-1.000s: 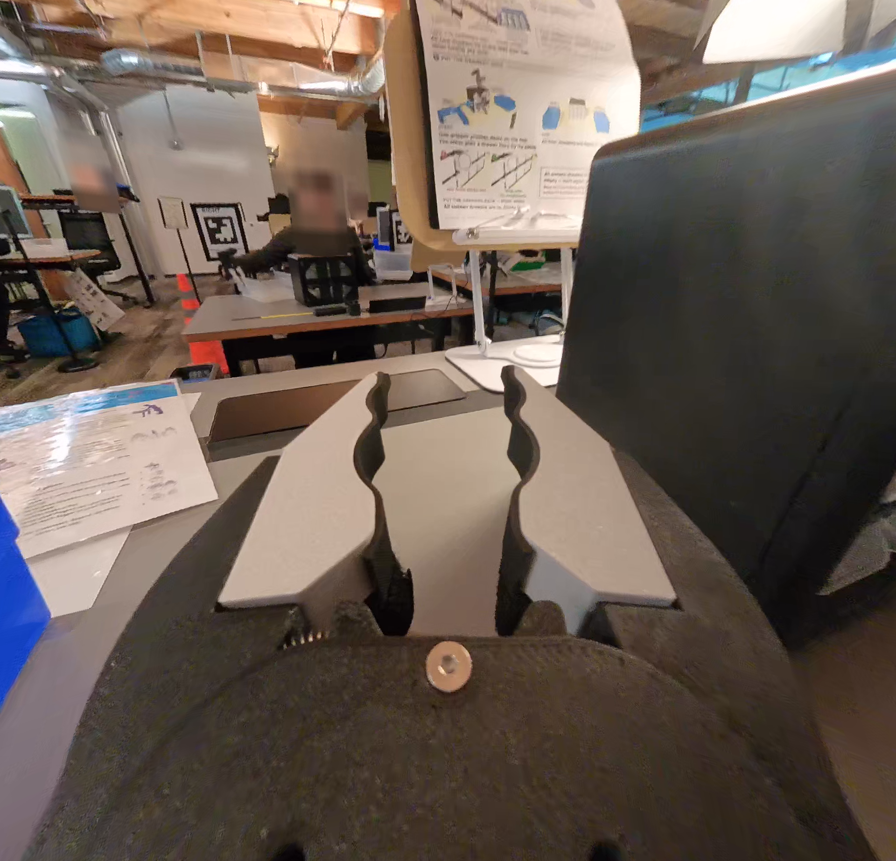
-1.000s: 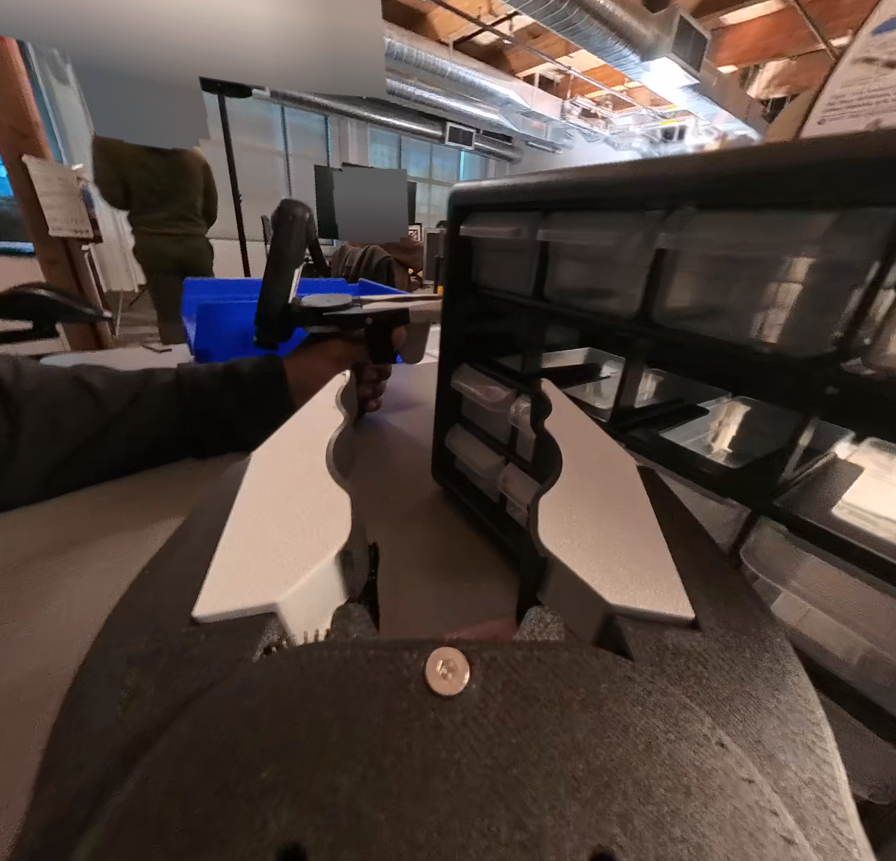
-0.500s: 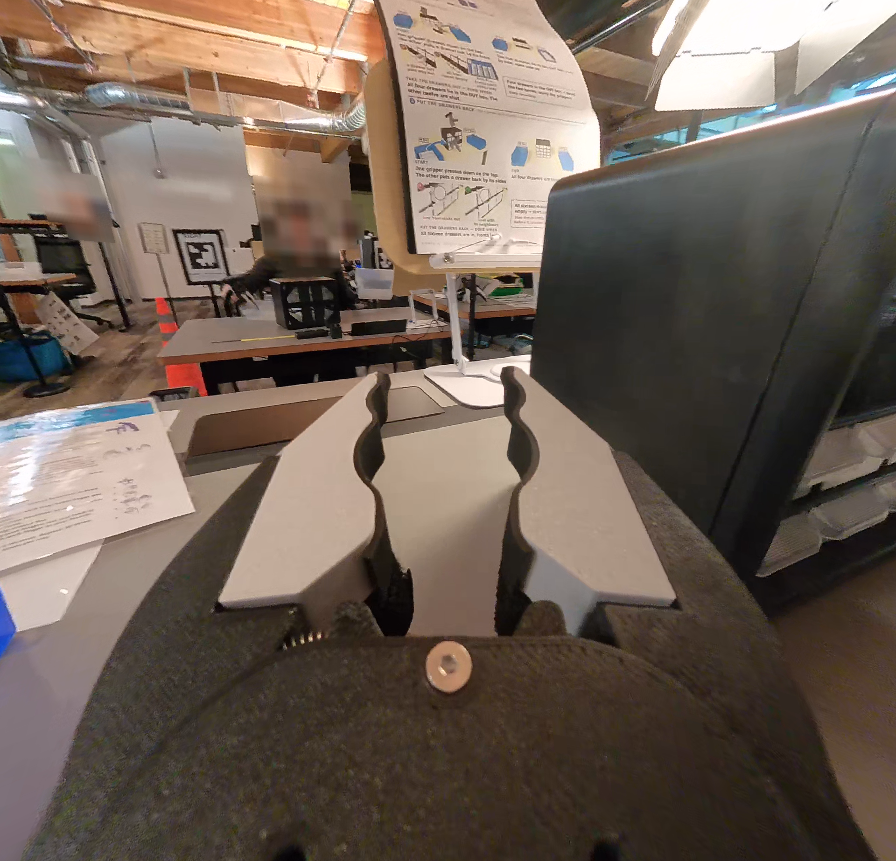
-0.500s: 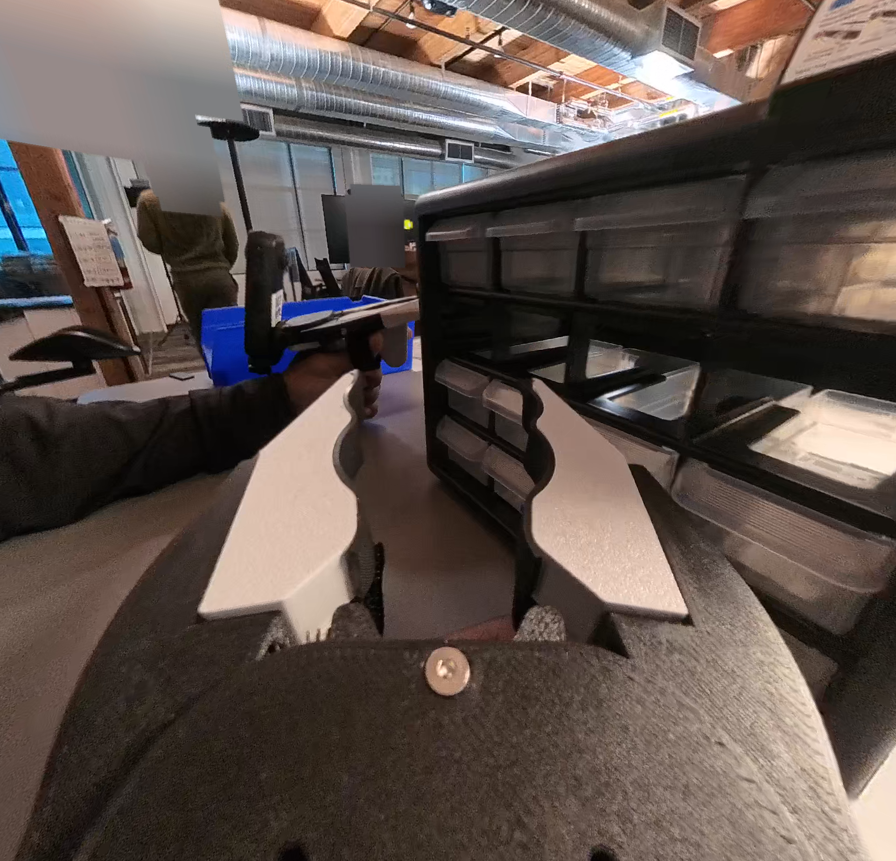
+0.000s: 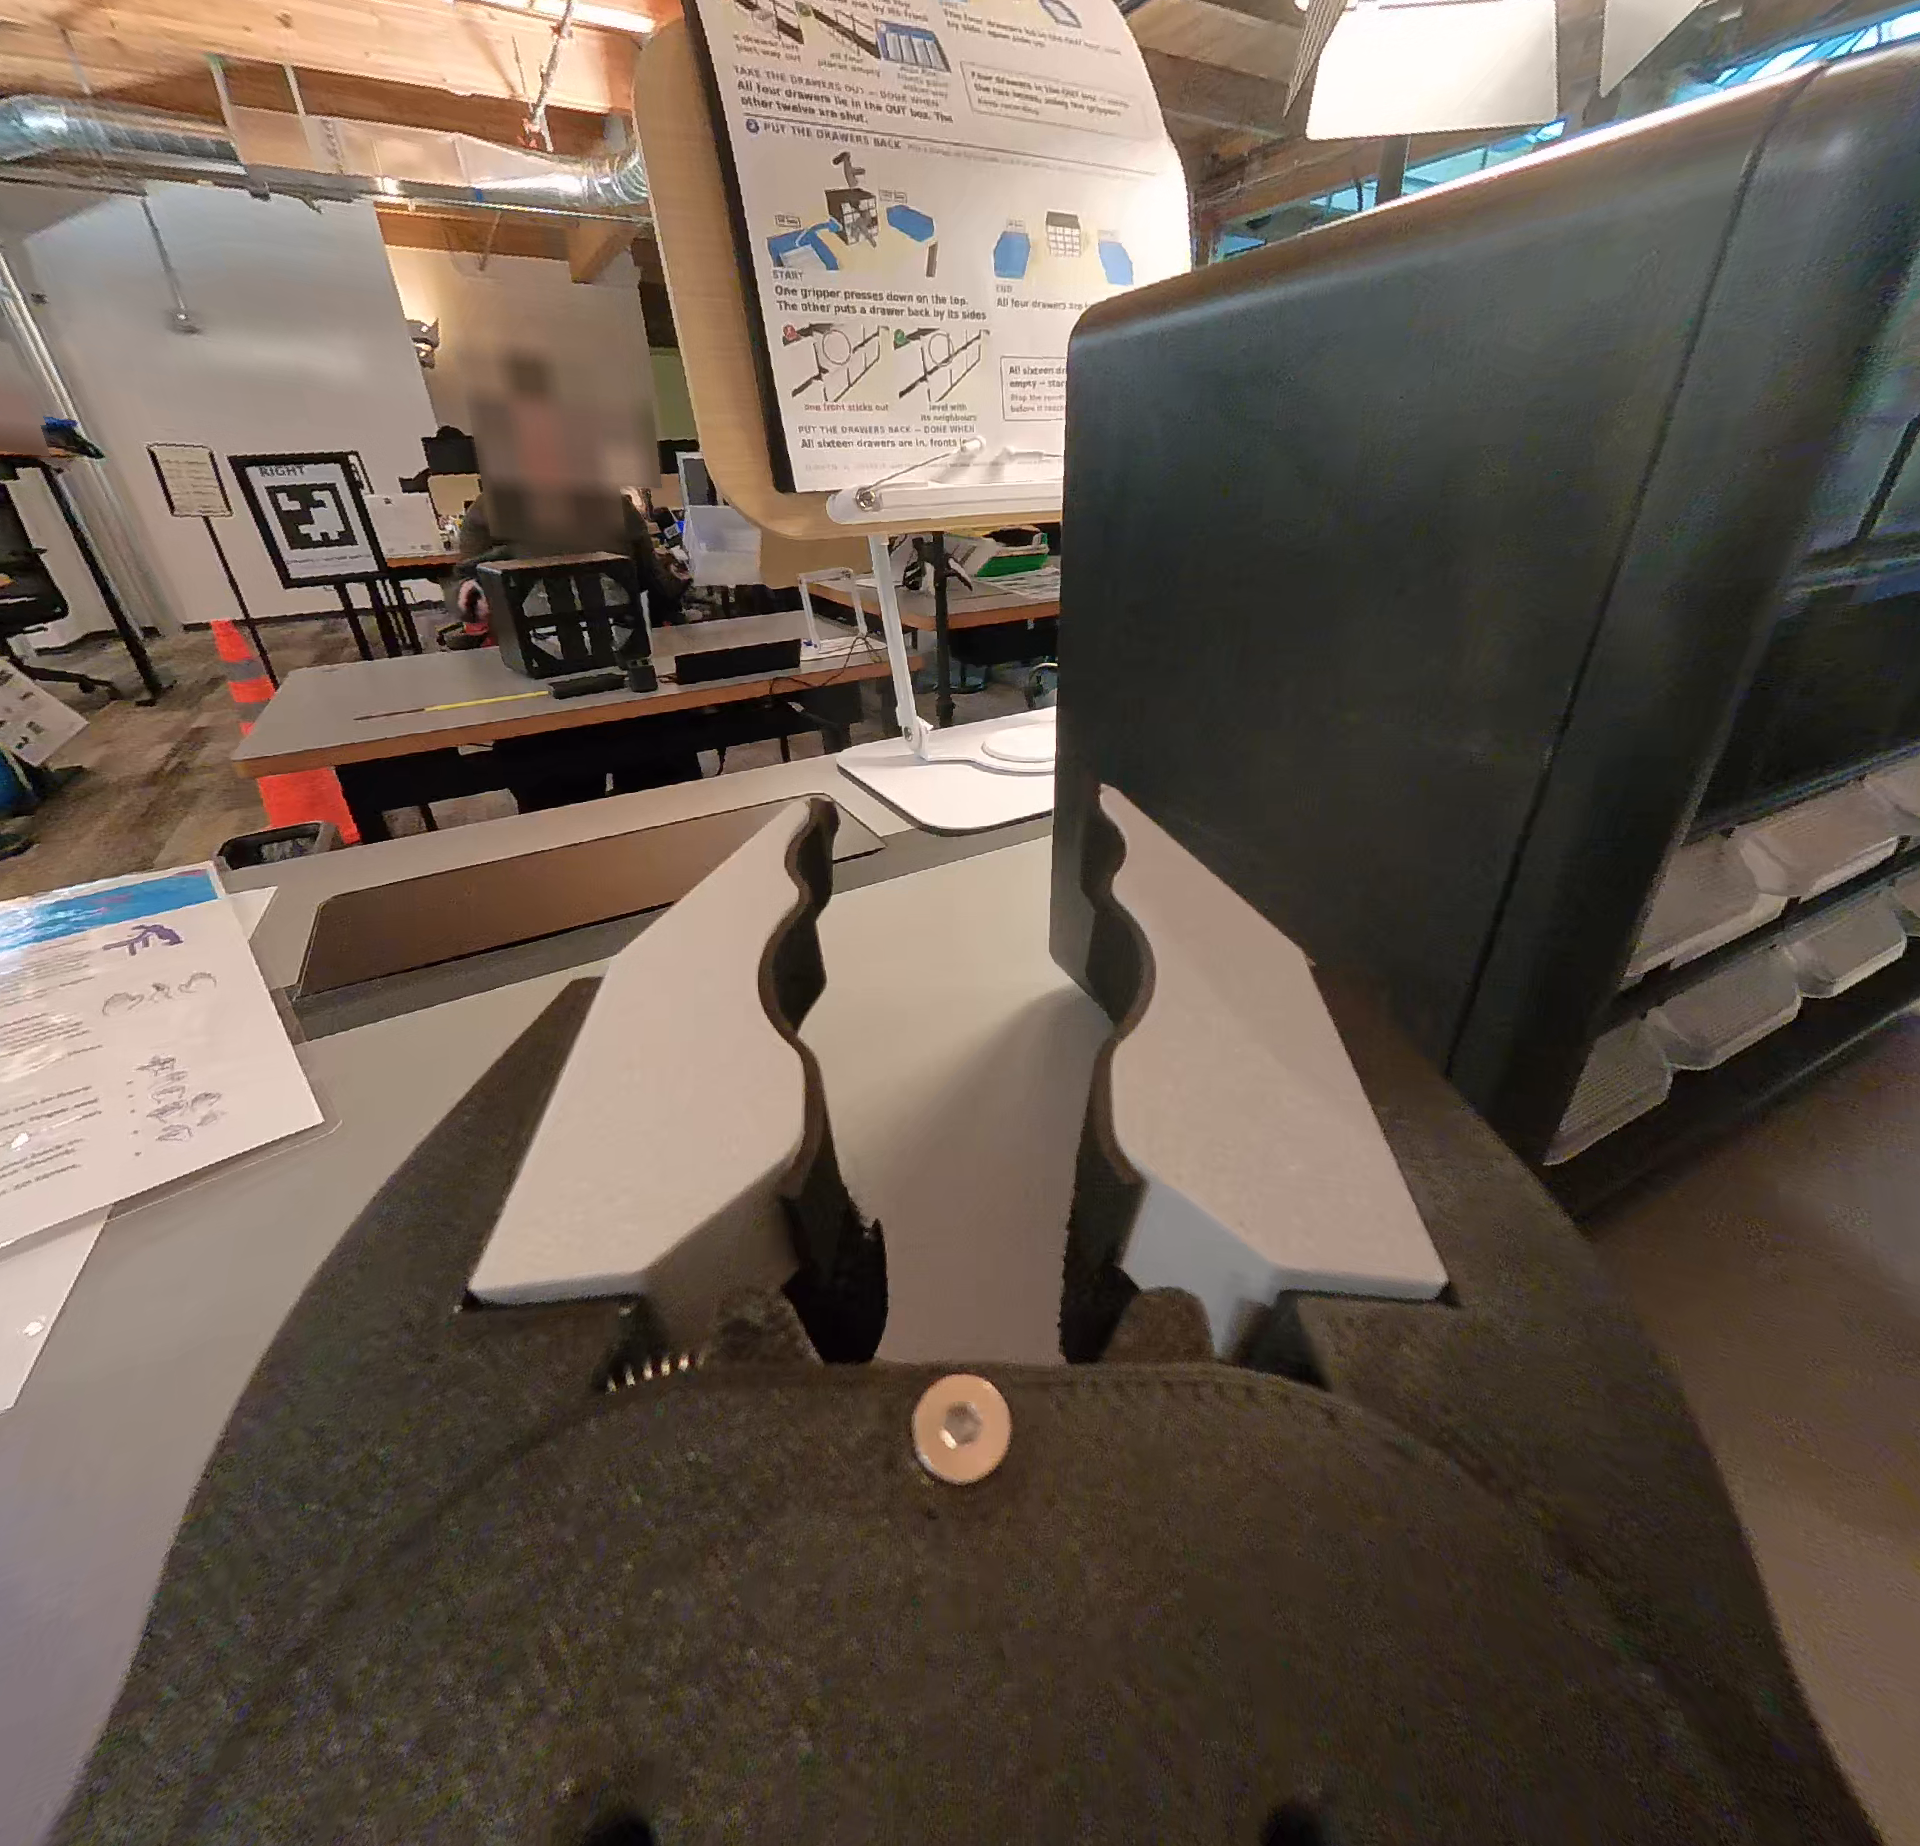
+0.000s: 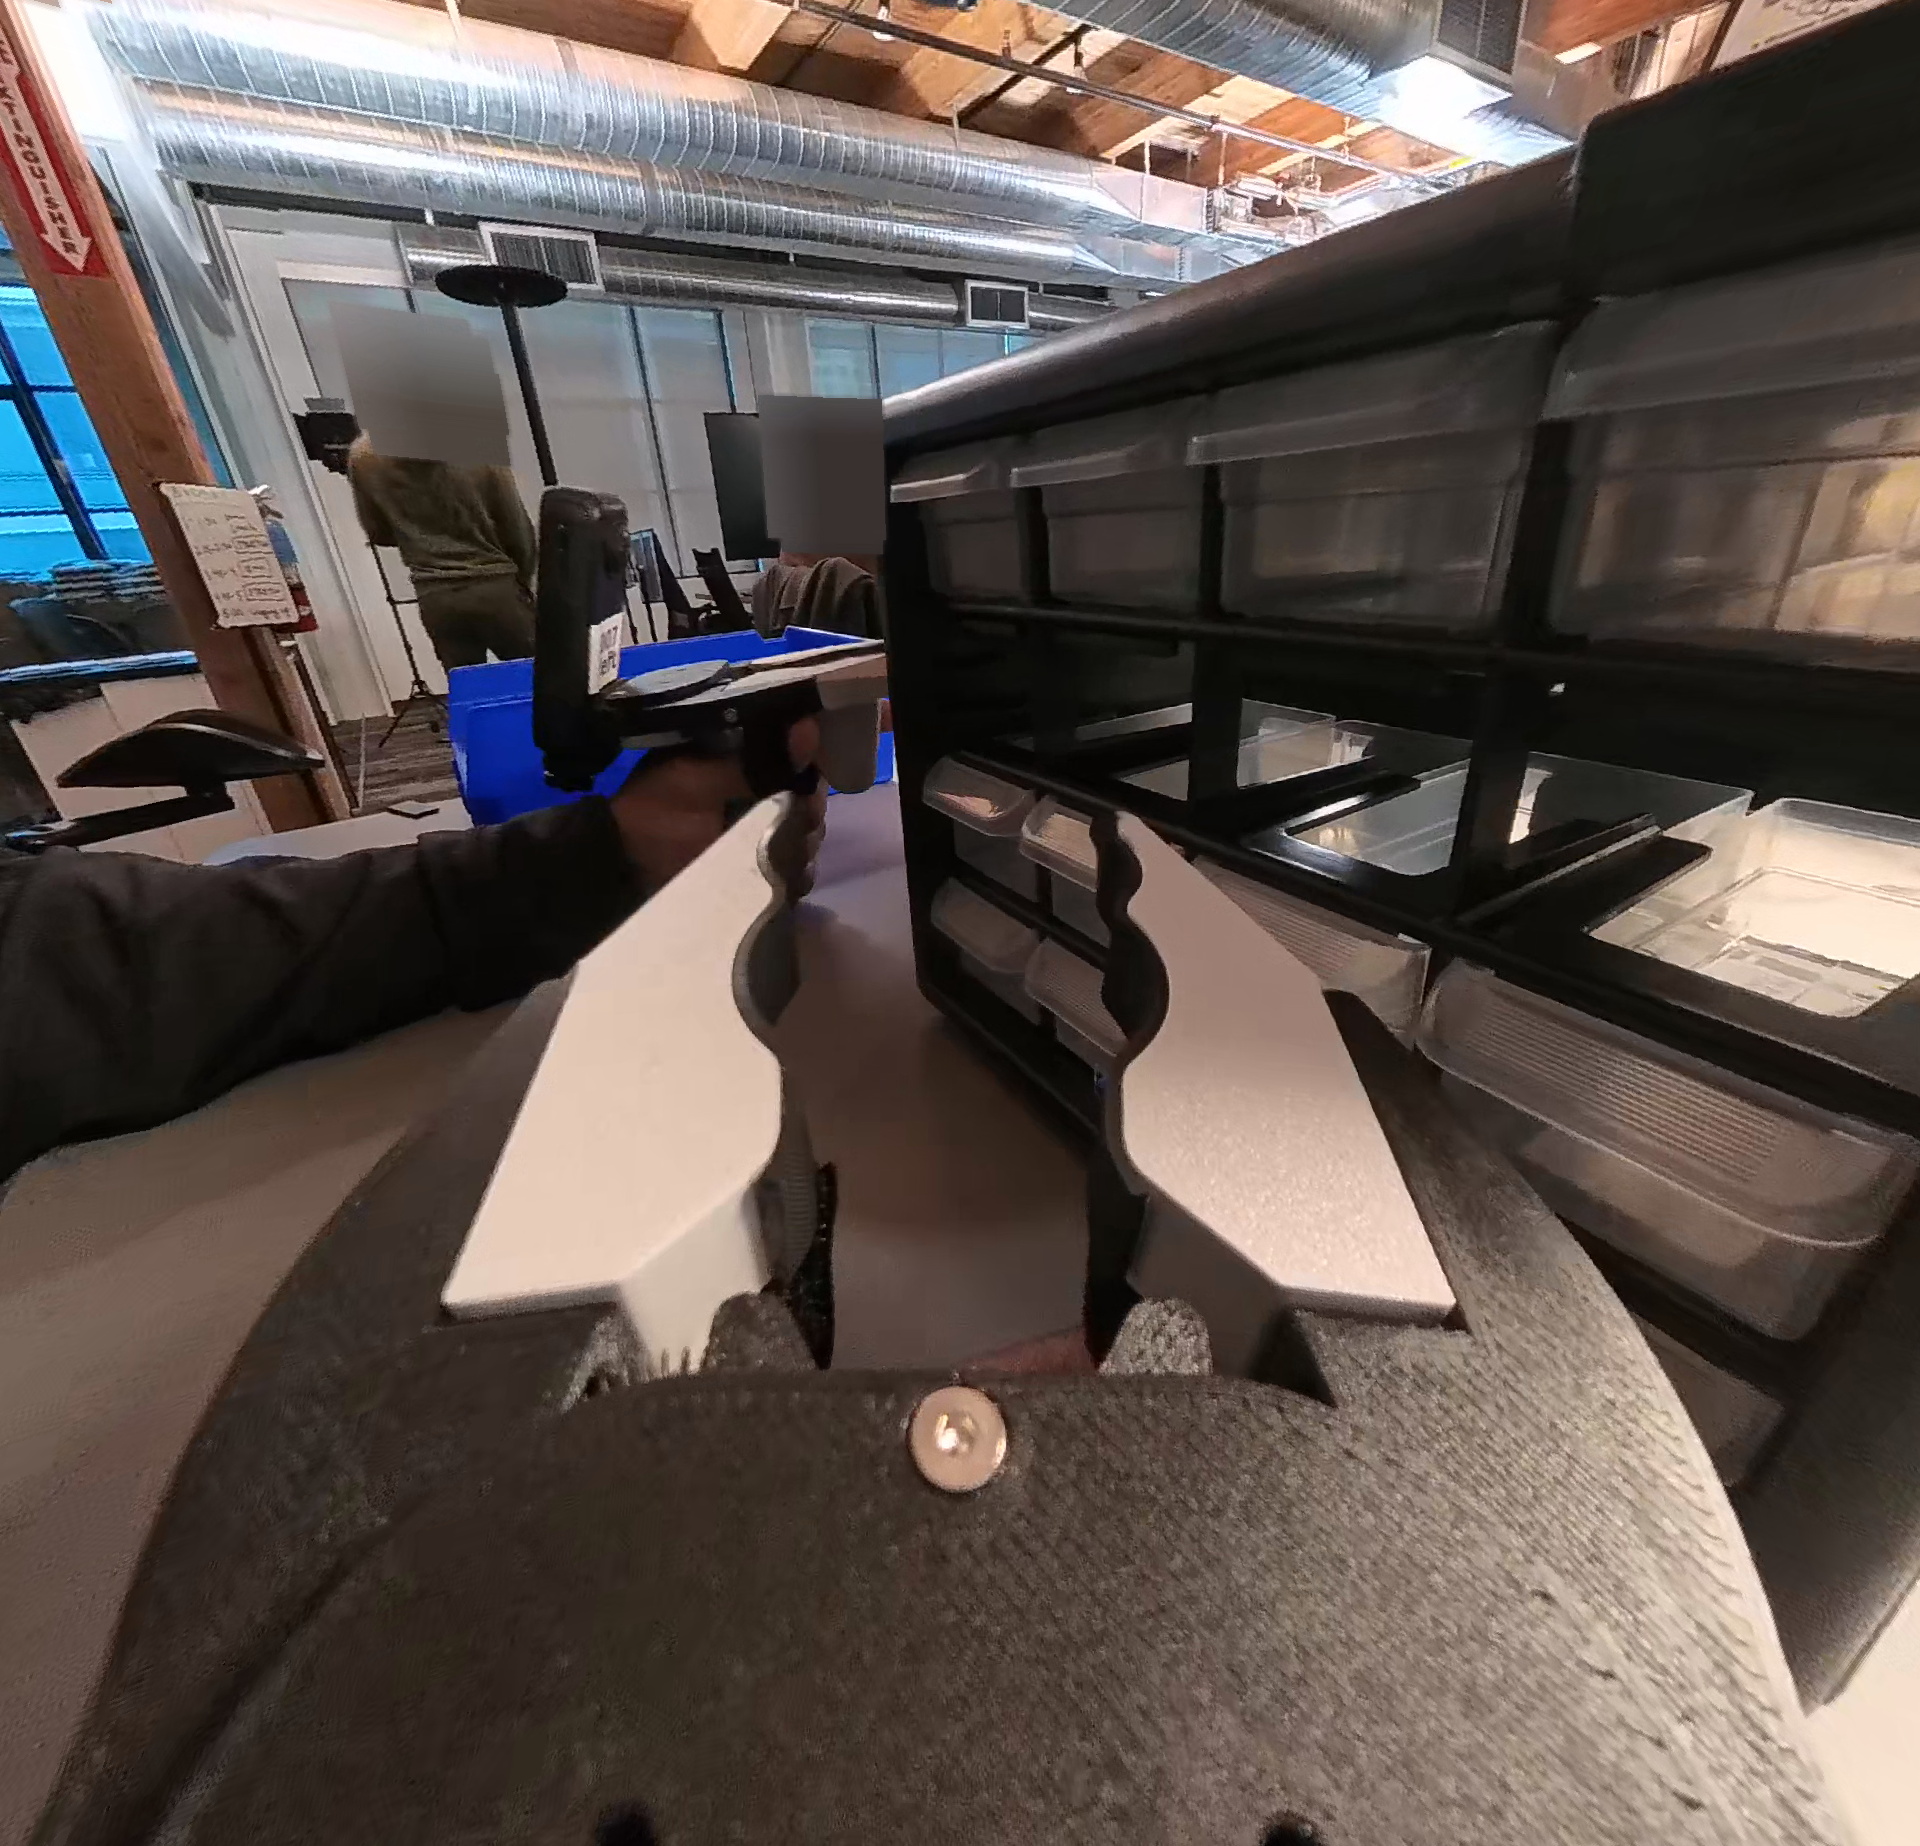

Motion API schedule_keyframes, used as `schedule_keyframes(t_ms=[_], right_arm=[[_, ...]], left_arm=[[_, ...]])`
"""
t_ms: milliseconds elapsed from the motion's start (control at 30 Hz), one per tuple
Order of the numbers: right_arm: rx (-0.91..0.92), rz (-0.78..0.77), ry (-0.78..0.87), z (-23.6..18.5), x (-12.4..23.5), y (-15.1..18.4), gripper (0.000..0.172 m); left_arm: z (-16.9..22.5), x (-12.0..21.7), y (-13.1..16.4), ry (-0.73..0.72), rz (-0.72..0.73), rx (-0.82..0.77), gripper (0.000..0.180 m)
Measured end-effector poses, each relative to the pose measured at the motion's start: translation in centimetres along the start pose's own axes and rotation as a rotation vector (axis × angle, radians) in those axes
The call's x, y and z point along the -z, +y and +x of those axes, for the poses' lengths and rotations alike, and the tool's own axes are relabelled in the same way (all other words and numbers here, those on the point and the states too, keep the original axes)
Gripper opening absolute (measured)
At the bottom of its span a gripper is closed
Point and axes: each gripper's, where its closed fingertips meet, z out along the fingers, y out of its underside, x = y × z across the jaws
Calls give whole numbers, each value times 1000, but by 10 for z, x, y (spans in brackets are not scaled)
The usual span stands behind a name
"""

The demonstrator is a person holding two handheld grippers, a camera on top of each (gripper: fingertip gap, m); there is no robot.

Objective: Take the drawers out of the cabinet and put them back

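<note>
While you hold both tools low over the smooth grey tabletop (image 5: 935, 1017), the cabinet (image 6: 1351, 362) stands on it to your right: a black plastic frame with rounded upper edges, its front a grid of small clear drawers (image 6: 1361, 508) with curved lips. From your left gripper (image 5: 956, 861) you see mostly its plain, slightly glossy side wall (image 5: 1403, 653), with a strip of the drawer fronts at the far right. Your left tongs are released, with only bare tabletop between the wavy, dark-lined pads (image 5: 800, 923); the right fingertip overlaps the cabinet's rear corner in the picture, and contact cannot be judged.

Your right gripper (image 6: 935, 861) is also released, jaws spread over the table just off the cabinet's near front corner, with nothing between the matte grey fingers (image 6: 665, 1058). In the second row several slots (image 6: 1091, 695) look open and dark, and clear trays (image 6: 1787, 913) show behind the black bars; how far each sits in or out is hard to read through the reflections. The lower drawers (image 6: 1662, 1121) are ribbed and translucent, and the cabinet's right end is cut off by the frame.

Beyond your left hand (image 6: 675, 830) sits a blue bin (image 6: 499, 747), its contents hidden. A curved instruction sheet (image 5: 935, 217) on a white stand (image 5: 935, 757) rises behind the cabinet, and laminated pages (image 5: 125, 1048) lie at the left.
</note>
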Motion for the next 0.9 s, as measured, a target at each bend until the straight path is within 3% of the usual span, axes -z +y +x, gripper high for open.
schedule_keyframes(t_ms=[900], right_arm=[[-100,4,0,11,1,0,55]], left_arm=[[-10,4,-2,-47,15,22,47]])
